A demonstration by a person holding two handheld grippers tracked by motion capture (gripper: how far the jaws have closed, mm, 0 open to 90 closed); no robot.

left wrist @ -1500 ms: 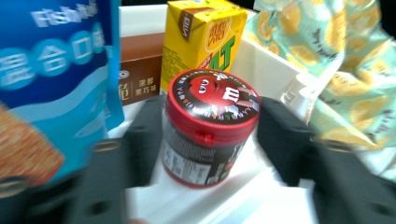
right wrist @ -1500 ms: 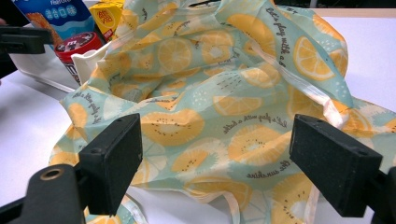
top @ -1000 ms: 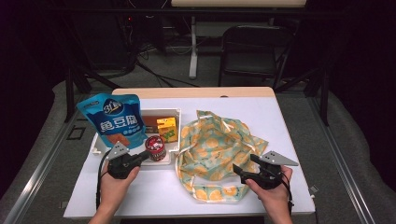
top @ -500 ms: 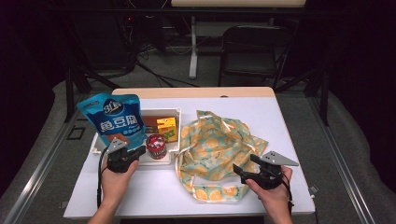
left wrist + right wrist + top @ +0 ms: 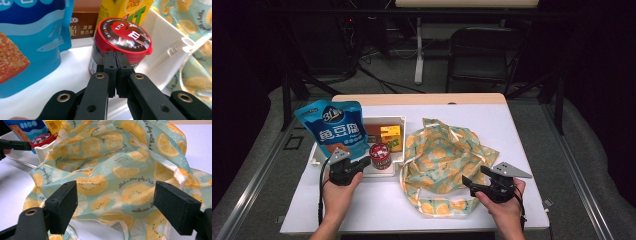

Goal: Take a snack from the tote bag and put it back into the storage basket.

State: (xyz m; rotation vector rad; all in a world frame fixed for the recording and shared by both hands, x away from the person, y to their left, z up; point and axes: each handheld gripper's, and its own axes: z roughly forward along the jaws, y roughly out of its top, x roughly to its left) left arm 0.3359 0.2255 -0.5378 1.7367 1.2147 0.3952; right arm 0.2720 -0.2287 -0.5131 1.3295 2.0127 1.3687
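Observation:
A red-lidded M&M's can (image 5: 379, 155) stands at the front of a white tray (image 5: 395, 120). My left gripper (image 5: 364, 163) is shut with nothing between its jaws. In the left gripper view its tips (image 5: 115, 53) sit right at the side of the can (image 5: 124, 35), just under the lid; I cannot tell whether they touch. A lemon-print cloth bag (image 5: 444, 162) lies crumpled to the right of the tray. My right gripper (image 5: 474, 178) stands open at the bag's near right edge. In the right gripper view its jaws (image 5: 120, 202) span the cloth (image 5: 120, 162) without pressing it.
A blue snack pouch (image 5: 334, 129) leans on the tray's left side. A yellow drink carton (image 5: 391, 137) and a brown box (image 5: 83, 22) sit behind the can. The white table (image 5: 492, 115) ends just behind both hands; a chair (image 5: 482, 50) stands beyond it.
My left gripper has edged slightly forward toward the tray and the can. The right gripper and the bag have stayed put.

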